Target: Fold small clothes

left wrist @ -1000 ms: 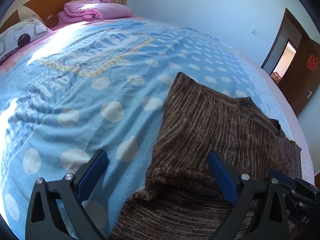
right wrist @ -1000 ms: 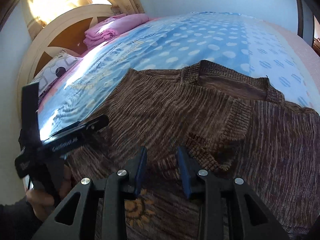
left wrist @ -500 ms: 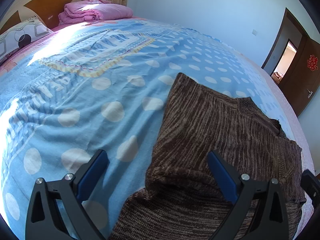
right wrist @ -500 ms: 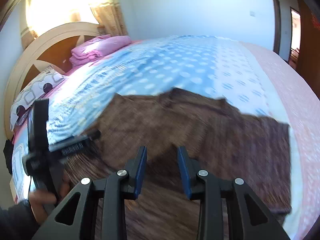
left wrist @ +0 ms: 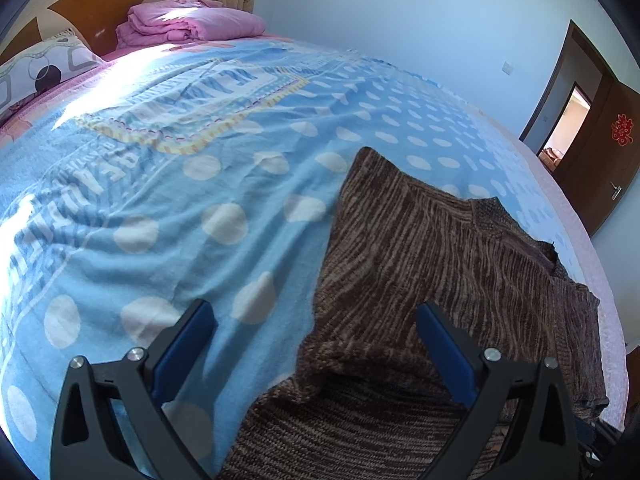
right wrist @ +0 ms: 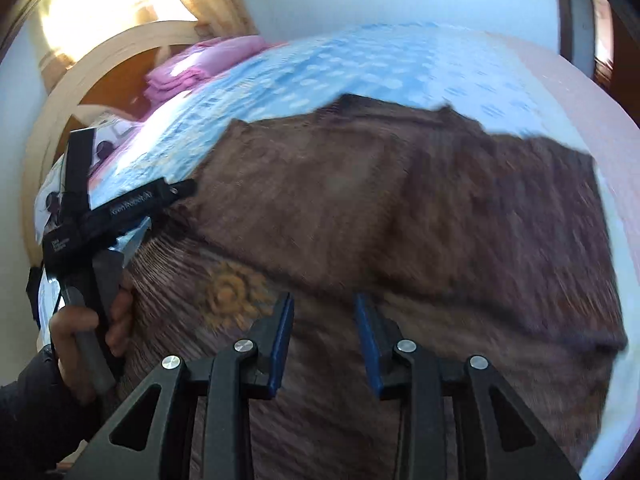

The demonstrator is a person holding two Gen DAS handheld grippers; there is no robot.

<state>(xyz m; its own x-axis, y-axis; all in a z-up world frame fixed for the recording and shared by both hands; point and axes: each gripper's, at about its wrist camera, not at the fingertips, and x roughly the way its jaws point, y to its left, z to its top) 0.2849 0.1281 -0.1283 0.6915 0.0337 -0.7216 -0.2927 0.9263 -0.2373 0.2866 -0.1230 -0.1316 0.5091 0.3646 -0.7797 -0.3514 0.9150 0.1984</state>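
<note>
A brown striped knit sweater [left wrist: 440, 264] lies flat on the bed, with a fold of its edge bunched between my left gripper's fingers. My left gripper [left wrist: 316, 324] hovers wide open over that left edge and holds nothing. In the right wrist view the sweater [right wrist: 400, 216] is blurred by motion, and an orange sun motif [right wrist: 232, 296] shows on its near part. My right gripper [right wrist: 325, 320] hangs above the sweater's near part, its jaws a narrow gap apart with nothing between them. A hand [right wrist: 76, 332] holds the left gripper's handle at the left.
A blue polka-dot blanket [left wrist: 200, 184] covers the bed. A folded pink quilt [left wrist: 192, 24] and a patterned pillow [left wrist: 44, 68] lie by the wooden headboard [left wrist: 88, 8]. A brown door [left wrist: 600, 148] stands open at the far right. The bed's pink edge [right wrist: 580, 92] runs along the right.
My right gripper has swung sideways over the sweater, away from the folded sleeve, and its view has blurred. It has slipped out of the left wrist view's right corner. The left gripper has stayed put.
</note>
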